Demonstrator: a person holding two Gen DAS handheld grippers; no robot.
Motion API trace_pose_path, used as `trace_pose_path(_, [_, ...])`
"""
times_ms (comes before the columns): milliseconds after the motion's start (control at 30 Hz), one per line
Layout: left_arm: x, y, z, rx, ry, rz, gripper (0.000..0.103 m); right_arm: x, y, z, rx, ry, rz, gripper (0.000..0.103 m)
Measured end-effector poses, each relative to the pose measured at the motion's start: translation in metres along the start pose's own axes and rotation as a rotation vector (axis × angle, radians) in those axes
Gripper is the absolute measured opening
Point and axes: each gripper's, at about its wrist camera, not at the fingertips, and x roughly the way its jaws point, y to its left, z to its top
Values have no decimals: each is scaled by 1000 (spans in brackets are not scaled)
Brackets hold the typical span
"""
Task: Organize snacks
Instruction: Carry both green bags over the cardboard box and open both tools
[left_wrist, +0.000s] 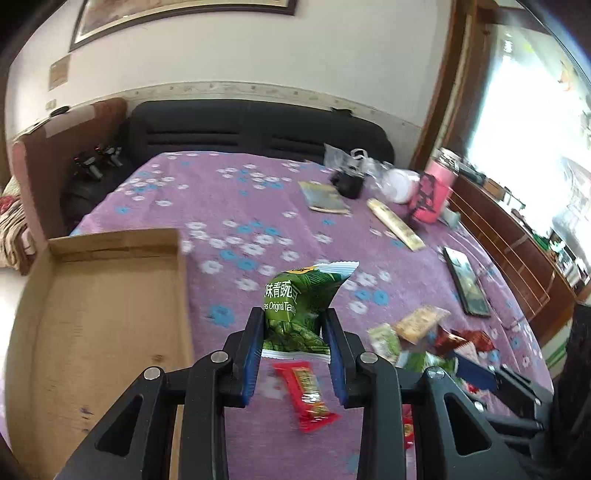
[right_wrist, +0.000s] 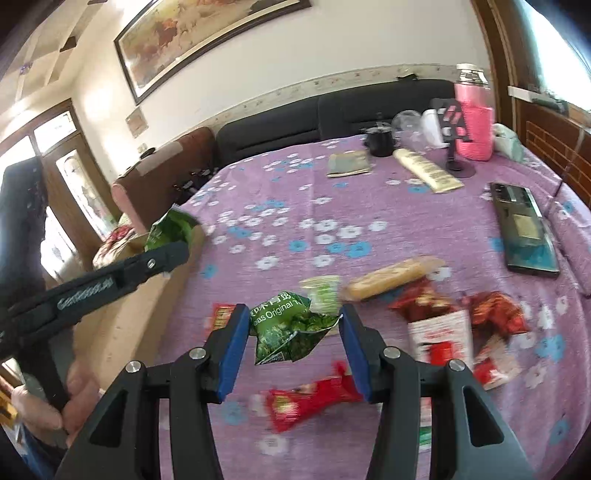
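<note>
Clearly, the left gripper (left_wrist: 295, 332) is pinching a green pea packet (left_wrist: 301, 306) reading "Original" between its jaws, while the right gripper (right_wrist: 291, 332) is clasping a second green packet (right_wrist: 288, 328) printed "Original". Only the left view is showing the cardboard box (left_wrist: 110, 314) left of the jaws; only the right view is catching "Gen" lettering on the other tool

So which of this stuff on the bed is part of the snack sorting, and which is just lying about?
Job: green pea packets in both tongs, cardboard box, red packets, biscuit pack.
Lying about: phone, pink bottle, black mug, booklet.
</note>
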Motion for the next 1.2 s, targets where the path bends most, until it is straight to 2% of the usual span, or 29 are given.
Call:
trace_pose_path(167, [-6,40,8,-56,5,100,33,11,51,7,-39,32,85,49])
trace_pose_path(400, [1,109,13,-182,58,304,33,39,129,8,-133,72,184,49])
trace_pose_path(500, [2,133,12,-210,69,437,33,55,154,2,-179,95,202,49])
trace_pose_path(633, [2,157,10,-247,87,530,34,74,170,-8,-203,128,220,50])
trace_pose_path(733, [11,164,6,-252,125,568,34,85,174,-18,-209,153,231,50])
trace_pose_path(1000, [20,166,4,-253,154,588,35,93,173,-28,-222,185,243,50])
trace_pose_path(1200, [21,165,4,-259,156,584,35,87,172,-28,-210,218,282,58])
